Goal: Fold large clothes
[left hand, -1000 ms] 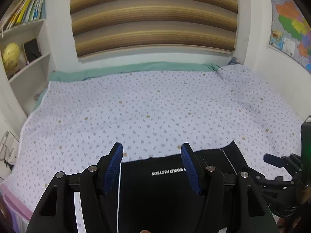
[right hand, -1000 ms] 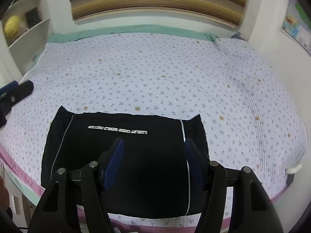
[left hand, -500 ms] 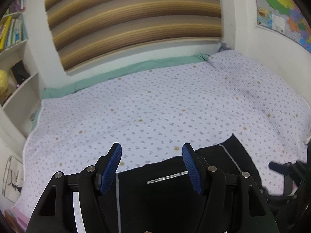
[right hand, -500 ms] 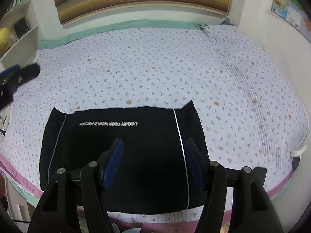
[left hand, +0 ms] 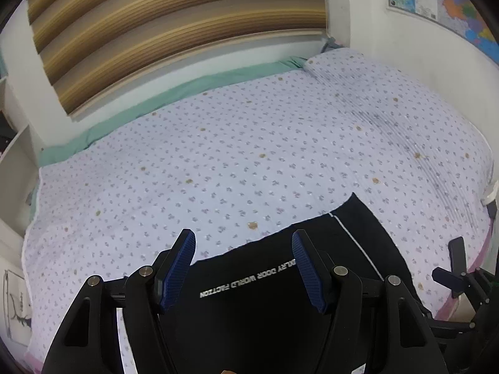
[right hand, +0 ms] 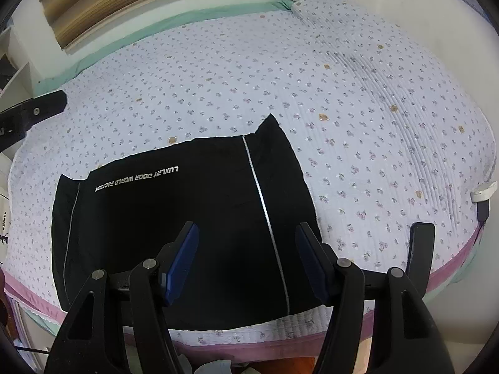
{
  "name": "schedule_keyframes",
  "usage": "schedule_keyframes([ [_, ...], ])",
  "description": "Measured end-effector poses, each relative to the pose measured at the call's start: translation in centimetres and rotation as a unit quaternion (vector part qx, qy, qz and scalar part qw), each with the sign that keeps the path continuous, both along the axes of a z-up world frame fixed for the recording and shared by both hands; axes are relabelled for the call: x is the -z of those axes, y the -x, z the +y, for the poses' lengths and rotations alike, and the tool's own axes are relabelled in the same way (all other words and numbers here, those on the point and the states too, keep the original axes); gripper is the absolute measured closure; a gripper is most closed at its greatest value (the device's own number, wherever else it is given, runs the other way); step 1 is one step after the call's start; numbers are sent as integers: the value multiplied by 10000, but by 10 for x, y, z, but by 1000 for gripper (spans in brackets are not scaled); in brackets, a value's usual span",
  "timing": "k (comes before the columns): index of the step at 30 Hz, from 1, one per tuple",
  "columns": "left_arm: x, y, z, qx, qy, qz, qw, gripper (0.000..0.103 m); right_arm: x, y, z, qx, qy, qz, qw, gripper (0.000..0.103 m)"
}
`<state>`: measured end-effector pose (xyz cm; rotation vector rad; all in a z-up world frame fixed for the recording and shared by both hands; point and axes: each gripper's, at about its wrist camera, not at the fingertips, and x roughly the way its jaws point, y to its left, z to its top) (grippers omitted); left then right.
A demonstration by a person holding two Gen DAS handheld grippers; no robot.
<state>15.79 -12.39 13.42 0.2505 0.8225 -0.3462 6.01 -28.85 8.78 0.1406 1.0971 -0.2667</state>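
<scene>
A black garment (right hand: 187, 218) with thin white side stripes and white lettering lies folded into a flat rectangle at the near edge of the bed (right hand: 358, 109). It also shows in the left wrist view (left hand: 255, 296). My left gripper (left hand: 243, 268) is open and empty, held above the garment's far edge. My right gripper (right hand: 246, 258) is open and empty, held above the garment's near part. Neither touches the cloth.
The bed has a pale floral quilt (left hand: 249, 155) with a pink border (right hand: 452, 265) at the near edge. A wall with striped blinds (left hand: 171, 31) stands behind. A map (left hand: 443, 0) hangs at the right. A white plug (right hand: 483, 191) lies at the bed's right edge.
Both grippers have swung to the right and tilted, so the garment now sits lower left in the views. The garment has not moved. Both stay open.
</scene>
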Motion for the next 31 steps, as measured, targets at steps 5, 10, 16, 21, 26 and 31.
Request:
schedule_keyframes([
  [5, -7, 2, -1, 31, 108, -75, 9999, 37, -8, -1, 4, -124, 15, -86, 9999, 37],
  [10, -9, 2, 21, -232, 87, -89, 9997, 37, -14, -8, 21, -399, 201, -124, 9989, 37],
  [16, -8, 7, 68, -832, 94, -88, 9964, 37, -22, -24, 42, -718, 283, -165, 9969, 37],
  [21, 2, 16, 95, -1144, 4, 5, 9934, 37, -23, -36, 66, -1086, 351, -135, 9934, 37],
  [26, 21, 17, 109, -1131, 37, 381, 9928, 37, -19, -43, 91, -1475, 451, -35, 9880, 37],
  [31, 33, 19, 117, -1106, 147, 448, 9927, 37, -13, -42, 101, -1616, 530, 69, 9854, 37],
])
